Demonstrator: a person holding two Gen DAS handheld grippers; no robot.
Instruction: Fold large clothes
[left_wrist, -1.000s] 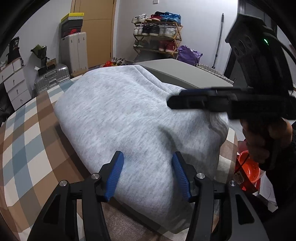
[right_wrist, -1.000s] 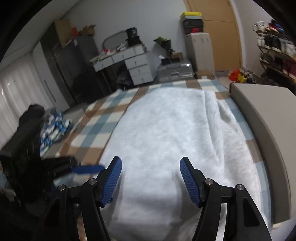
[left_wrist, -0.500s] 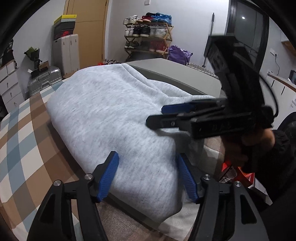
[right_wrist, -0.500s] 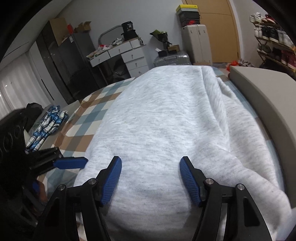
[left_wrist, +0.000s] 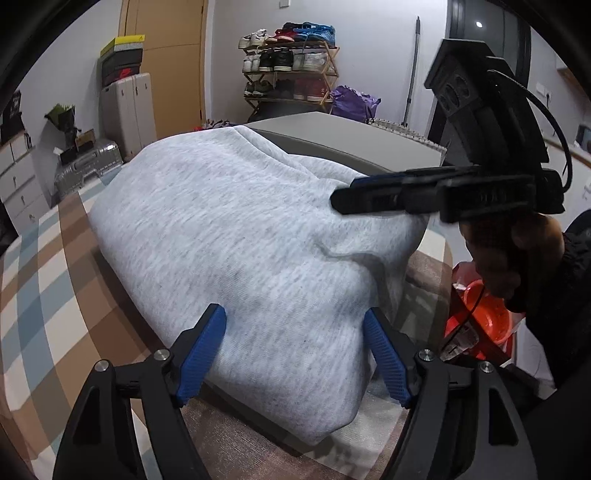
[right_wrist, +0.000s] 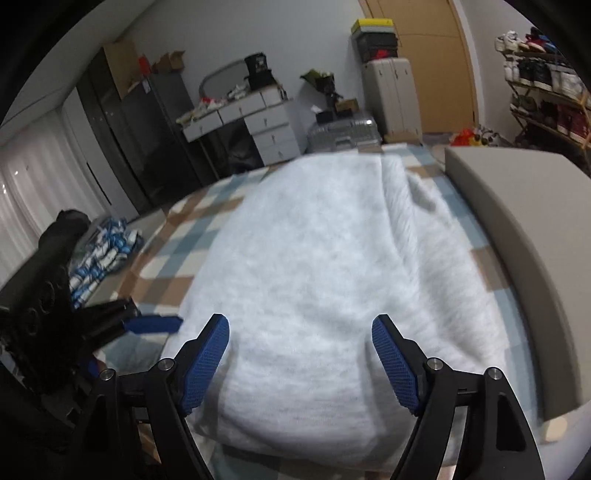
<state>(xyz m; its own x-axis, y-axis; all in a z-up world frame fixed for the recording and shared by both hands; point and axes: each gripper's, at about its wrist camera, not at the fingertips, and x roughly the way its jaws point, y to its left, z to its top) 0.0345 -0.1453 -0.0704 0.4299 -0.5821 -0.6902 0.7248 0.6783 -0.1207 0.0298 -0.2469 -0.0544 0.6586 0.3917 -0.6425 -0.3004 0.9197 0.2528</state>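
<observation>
A large light-grey sweatshirt (left_wrist: 236, 236) lies folded in a thick pile on the checked bedspread (left_wrist: 40, 288). My left gripper (left_wrist: 295, 332) hovers over its near end. The jaws are opening, and the blue pads stand on either side of the fabric without pressing on it. In the right wrist view the same sweatshirt (right_wrist: 332, 266) fills the middle. My right gripper (right_wrist: 301, 334) is above its near edge, jaws opening, pads clear of the cloth. Each gripper shows in the other's view: the right gripper (left_wrist: 347, 194) held in a hand over the pile, the left gripper (right_wrist: 162, 324) at the garment's left side.
A grey padded headboard (right_wrist: 517, 229) runs along the bed's right side. A blue-and-white patterned cloth (right_wrist: 103, 251) lies at the far left of the bed. An orange bin (left_wrist: 480, 310) sits on the floor. Shoe rack (left_wrist: 291, 66), suitcases (left_wrist: 125, 107) and drawers (right_wrist: 269, 122) line the walls.
Both grippers' jaws have widened. In the left wrist view the right gripper has drawn back to the right, away from the middle of the sweatshirt, which stays lying on the bed.
</observation>
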